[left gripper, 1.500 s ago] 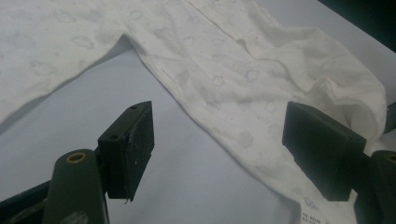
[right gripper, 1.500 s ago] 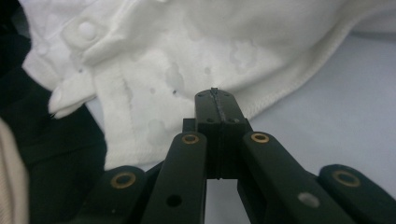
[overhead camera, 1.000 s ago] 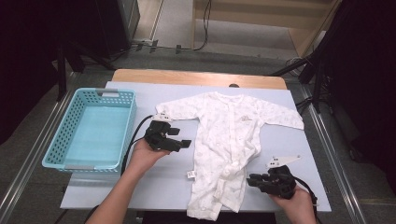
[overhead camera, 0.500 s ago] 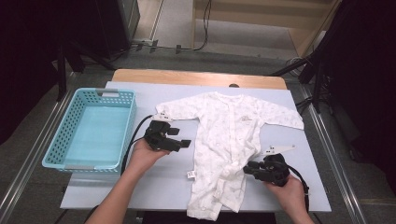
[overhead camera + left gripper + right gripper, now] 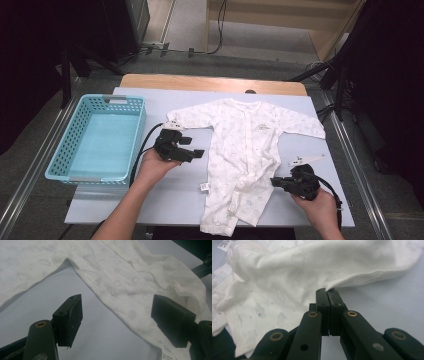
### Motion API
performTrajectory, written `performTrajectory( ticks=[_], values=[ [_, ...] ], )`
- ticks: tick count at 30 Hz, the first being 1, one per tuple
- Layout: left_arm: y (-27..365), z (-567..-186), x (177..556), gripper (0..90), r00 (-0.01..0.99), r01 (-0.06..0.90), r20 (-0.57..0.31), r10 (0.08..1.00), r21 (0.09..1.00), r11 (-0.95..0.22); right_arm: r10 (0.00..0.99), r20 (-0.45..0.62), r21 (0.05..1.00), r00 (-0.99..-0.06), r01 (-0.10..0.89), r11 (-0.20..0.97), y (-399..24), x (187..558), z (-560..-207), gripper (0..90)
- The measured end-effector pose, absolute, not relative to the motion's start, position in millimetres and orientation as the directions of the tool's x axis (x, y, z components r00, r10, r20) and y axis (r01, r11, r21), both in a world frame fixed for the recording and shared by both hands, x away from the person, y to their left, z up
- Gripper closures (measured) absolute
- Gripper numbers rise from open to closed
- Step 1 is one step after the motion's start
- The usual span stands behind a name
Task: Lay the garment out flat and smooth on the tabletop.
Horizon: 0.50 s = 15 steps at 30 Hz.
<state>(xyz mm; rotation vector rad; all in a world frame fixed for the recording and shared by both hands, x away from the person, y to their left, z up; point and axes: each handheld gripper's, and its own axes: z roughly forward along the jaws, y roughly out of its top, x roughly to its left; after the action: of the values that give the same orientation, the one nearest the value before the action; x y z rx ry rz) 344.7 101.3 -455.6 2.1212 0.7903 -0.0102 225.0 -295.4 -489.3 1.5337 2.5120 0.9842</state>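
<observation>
Right gripper view is showing the right gripper [image 5: 328, 293], jaws having just been closing, now pinching the hem of the white baby romper [image 5: 294, 277]. That is making the garment ready for folding, while the left gripper [image 5: 192, 152], jaws apart, is waiting beside the romper's sleeve.

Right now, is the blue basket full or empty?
Empty. In the high view the blue basket shows its bare bottom, with nothing inside. The white baby suit lies spread on the table beside it.
</observation>
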Motion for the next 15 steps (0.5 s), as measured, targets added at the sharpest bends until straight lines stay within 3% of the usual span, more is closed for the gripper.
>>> performTrajectory(
  ticks=[15],
  values=[
    [101,-456,345,25.7,0.800,0.540,-0.276,0.533,0.718,-0.439,0.840,0.324,0.520,-0.435,0.824,0.226,-344,220,-490,86.2]
  ],
)
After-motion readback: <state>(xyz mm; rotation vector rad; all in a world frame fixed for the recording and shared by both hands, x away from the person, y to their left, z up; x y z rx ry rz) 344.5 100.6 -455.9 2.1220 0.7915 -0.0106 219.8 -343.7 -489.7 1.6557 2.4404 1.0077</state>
